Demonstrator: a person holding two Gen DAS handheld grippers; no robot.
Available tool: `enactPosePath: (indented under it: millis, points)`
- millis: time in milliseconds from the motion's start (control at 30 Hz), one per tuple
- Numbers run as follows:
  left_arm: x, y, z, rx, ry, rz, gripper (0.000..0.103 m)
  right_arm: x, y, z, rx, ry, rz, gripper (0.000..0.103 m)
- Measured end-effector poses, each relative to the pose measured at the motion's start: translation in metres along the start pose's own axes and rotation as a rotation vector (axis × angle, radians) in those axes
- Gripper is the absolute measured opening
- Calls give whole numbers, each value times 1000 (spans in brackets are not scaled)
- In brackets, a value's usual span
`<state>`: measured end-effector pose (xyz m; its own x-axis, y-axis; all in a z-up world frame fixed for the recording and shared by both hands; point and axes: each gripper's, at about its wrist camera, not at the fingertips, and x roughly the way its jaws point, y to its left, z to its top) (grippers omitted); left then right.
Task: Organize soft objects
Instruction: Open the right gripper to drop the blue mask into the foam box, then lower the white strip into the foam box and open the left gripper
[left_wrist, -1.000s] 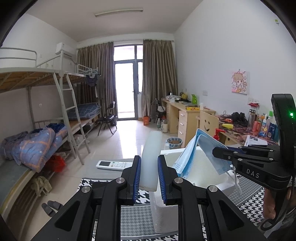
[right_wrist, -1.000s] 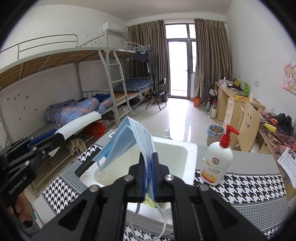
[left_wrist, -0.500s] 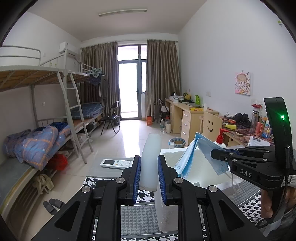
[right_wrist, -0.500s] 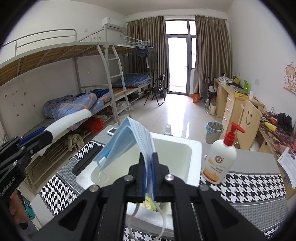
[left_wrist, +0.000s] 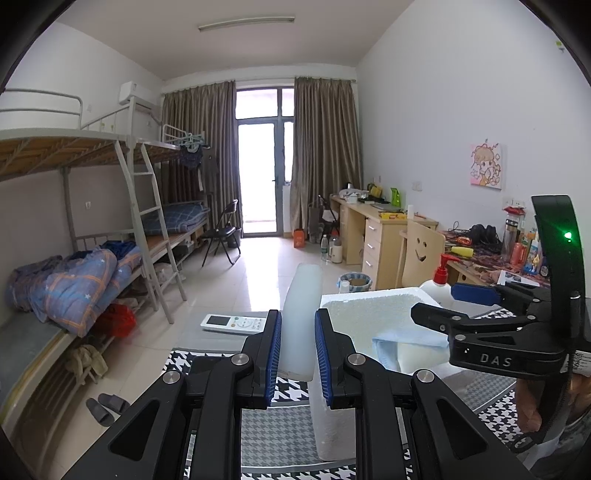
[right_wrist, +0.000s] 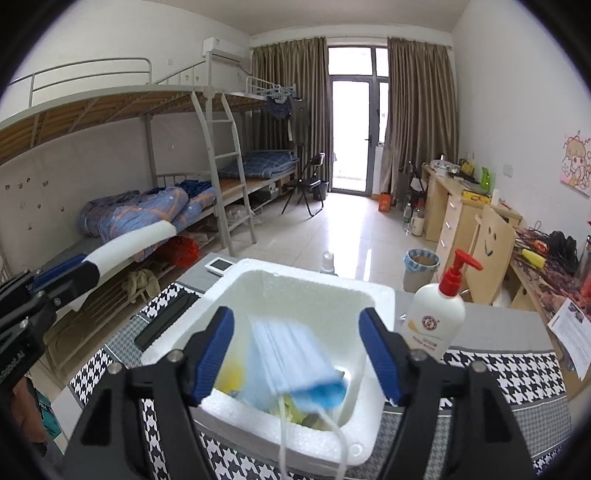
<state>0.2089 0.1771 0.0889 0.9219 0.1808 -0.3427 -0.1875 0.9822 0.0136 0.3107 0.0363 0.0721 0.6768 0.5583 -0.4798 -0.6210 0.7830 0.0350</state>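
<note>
A dorm room with bunks lies behind the foam box (left_wrist: 373, 314); in the left view the left gripper (left_wrist: 297, 354) clamps the lid (left_wrist: 301, 325) upright beside it, best held clear until the mask (left_wrist: 406, 341) settles, its loops hidden here. In the right view the right gripper (right_wrist: 297, 354), jaws just opened wide, hangs over the box (right_wrist: 314, 291), the blurred mask (right_wrist: 291, 358) free between them, loops trailing over the rim; what lies beneath is unclear.
</note>
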Motion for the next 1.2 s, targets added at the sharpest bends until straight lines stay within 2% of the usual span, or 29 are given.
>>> enactPosePath:
  millis: [400,1200]
  points:
    - [3,-4,0,2,4,-9,20,-3,-2,-1,1,-9,-9,74]
    - [30,-39,4,32,32,-107,20,-46,-59,-23,114,-52,-126,75]
